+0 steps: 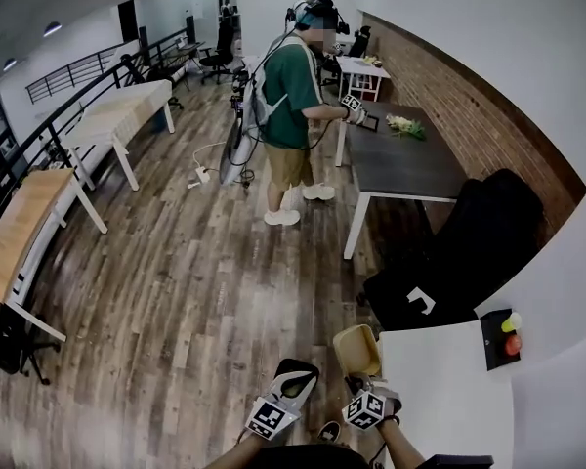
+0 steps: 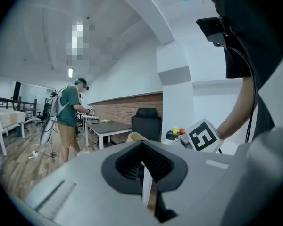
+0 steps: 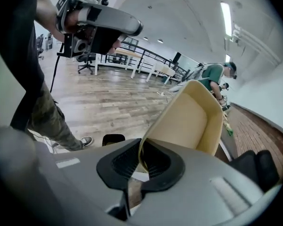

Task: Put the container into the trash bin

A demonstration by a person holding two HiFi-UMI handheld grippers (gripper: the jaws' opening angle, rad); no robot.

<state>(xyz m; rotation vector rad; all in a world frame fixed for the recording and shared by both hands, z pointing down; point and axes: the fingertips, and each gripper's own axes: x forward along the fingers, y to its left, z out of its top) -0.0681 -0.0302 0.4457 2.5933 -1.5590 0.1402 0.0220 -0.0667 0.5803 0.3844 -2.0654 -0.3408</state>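
Observation:
A tan, open container (image 1: pixel 356 350) hangs over the wooden floor beside a white table's corner. My right gripper (image 1: pixel 359 379) is shut on its wall. In the right gripper view the container (image 3: pixel 193 121) rises tilted out of the right gripper (image 3: pixel 142 157), its thin wall pinched between the black pads. My left gripper (image 1: pixel 297 373) hovers just left of it, apart from the container. In the left gripper view the left gripper (image 2: pixel 142 147) has its pads together with nothing held. The container's rim (image 2: pixel 134 136) peeks just past those pads, and the right gripper's marker cube (image 2: pixel 203 135) is to its right.
A white table (image 1: pixel 449 399) is at the lower right, with a black box (image 1: pixel 498 340) holding small yellow and red things. A black chair (image 1: pixel 469 252) stands beyond it. A person in a green shirt (image 1: pixel 291 106) works at a dark table (image 1: pixel 400 159). Wooden floor (image 1: pixel 205 262) stretches left.

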